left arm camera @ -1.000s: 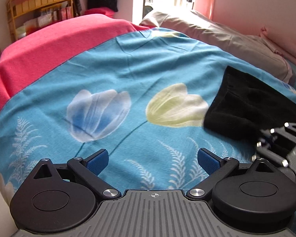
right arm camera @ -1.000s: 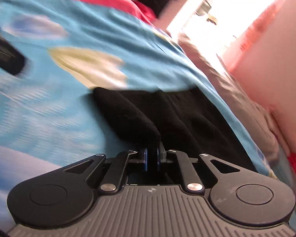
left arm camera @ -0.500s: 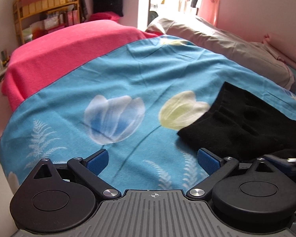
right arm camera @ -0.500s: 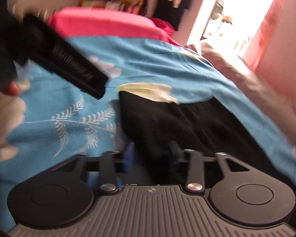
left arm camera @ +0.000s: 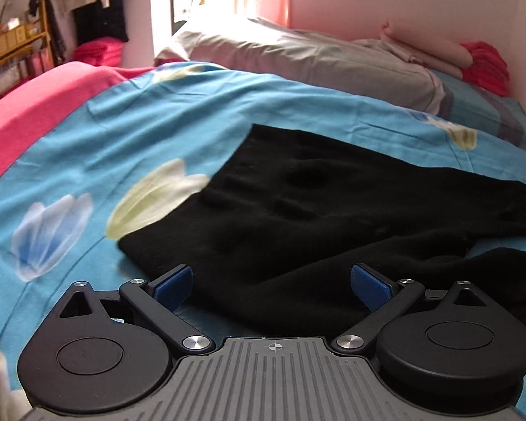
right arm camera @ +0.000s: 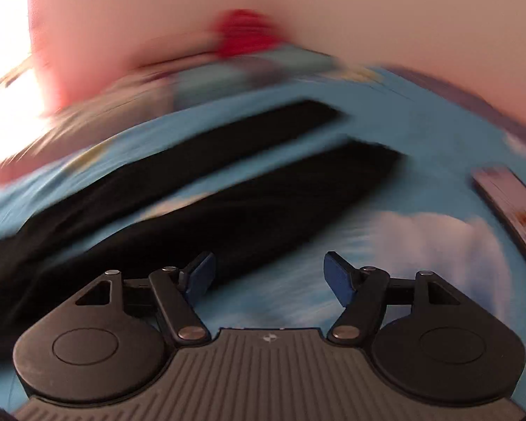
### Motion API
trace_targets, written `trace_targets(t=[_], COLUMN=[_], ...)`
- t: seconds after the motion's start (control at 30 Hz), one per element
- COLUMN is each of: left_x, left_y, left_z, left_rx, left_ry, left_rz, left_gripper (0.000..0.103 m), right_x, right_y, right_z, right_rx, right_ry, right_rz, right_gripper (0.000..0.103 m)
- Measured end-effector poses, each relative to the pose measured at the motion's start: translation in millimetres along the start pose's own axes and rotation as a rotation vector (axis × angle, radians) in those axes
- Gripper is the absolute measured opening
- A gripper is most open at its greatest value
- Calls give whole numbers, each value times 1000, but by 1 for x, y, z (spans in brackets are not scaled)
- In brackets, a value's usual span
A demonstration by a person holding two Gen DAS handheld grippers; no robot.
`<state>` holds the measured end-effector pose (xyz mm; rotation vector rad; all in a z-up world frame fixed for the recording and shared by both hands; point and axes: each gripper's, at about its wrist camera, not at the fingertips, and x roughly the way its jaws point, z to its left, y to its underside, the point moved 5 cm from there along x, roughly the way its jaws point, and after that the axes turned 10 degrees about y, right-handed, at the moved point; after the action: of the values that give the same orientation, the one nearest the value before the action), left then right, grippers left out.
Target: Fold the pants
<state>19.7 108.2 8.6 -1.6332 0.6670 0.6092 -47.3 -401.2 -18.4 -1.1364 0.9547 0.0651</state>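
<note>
Black pants (left arm camera: 298, 217) lie spread on the blue flowered bedspread (left arm camera: 140, 133). In the left wrist view the waist end is just in front of my open left gripper (left arm camera: 271, 286), whose blue pads straddle the near fabric edge without gripping. In the blurred right wrist view the two pant legs (right arm camera: 228, 189) stretch away to the upper right. My right gripper (right arm camera: 268, 273) is open and empty, with its left pad by the near leg's edge.
A grey pillow (left arm camera: 298, 59), pink folded cloth (left arm camera: 431, 49) and red cloth (left arm camera: 484, 63) lie at the bed's head by the pink wall. A pink blanket (left arm camera: 28, 105) covers the left side. A flat dark object (right arm camera: 508, 217) lies on the bed at right.
My right gripper let go of the pants, opened, and swung right toward the legs. My left gripper moved right up to the waist end and stayed open.
</note>
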Motion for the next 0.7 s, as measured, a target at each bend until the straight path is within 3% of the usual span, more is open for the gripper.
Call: trace_targets(t=[0.07,0.13,0.2,0.23,0.3,0.4,0.5,0.57,0.63,0.7], left_x=[9,20,32,36,42,39,33,33,32,26], left_y=[1,3,7,8,11,12,15,19,23,25], left_z=[-8,-14,-16,-17,-20,-26,-31,-36,-41,-44], left_rx=[9,13,8,13,23,53,65,103,159,201], left_ry=[-7,-15,-32,-34,-60,-65,-5,6,-15,-17], left_rz=[19,38,73,77,93,103,117,133,144,148], left_gripper=[103,103,103,103,103,103,103,103,103,103], right_x=[28,45,61,70,74,55,35,40,42,36], right_y=[-16,-30,-41,-44,-44,-51,-47,-38,-33,-40], right_z=[-16,-20,-15,-14,-14,-32,-64,-78,-89,-90], right_rx=[85,131,112,100,47,41,120,110,152,175], right_ry=[-24,-43,-55,-39,-3,-13,29,69,53,48], right_rz=[32,7,0,-20,-46,-69,-77,-36,-1,10], right_gripper=[77,76,51,15,7,7,7,7,8,22])
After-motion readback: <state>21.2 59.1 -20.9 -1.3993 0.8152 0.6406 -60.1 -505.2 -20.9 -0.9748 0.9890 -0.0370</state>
